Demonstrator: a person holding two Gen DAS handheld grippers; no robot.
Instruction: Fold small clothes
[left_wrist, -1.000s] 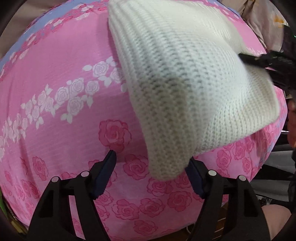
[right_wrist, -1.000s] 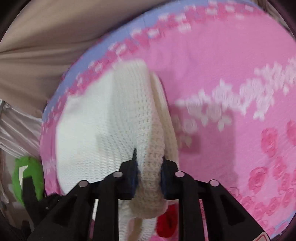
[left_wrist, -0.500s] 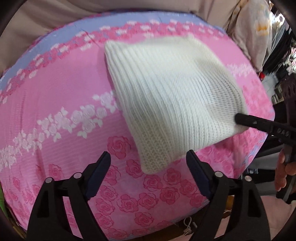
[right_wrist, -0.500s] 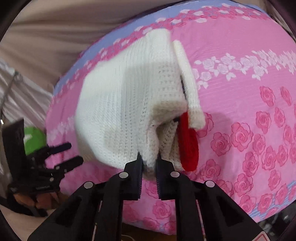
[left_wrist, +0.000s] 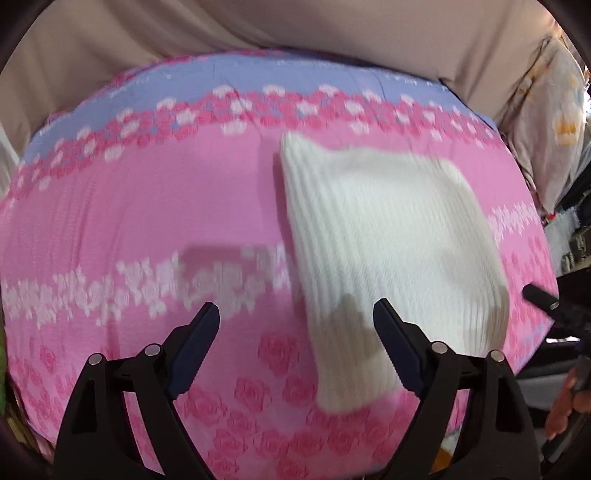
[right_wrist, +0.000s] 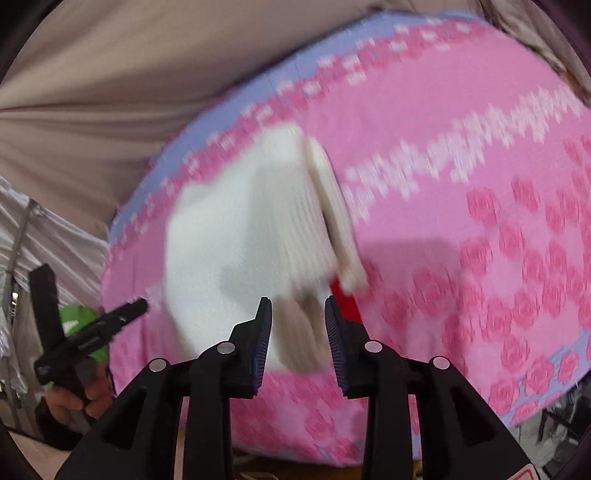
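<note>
Lying folded on the pink floral cloth (left_wrist: 147, 221), the white knit garment (left_wrist: 388, 236) sits at 1 o'clock; left gripper (left_wrist: 295, 332) and right gripper (right_wrist: 298, 325) are both released, grasping nothing.

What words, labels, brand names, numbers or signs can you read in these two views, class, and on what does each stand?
None can be read.
The left gripper, seen in the right wrist view, carries pale markings on its body, too blurred to read.
The white knitted garment and the pink floral sheet show no text.

White knit garment (left_wrist: 391, 243) – folded, flat, red trim
</note>
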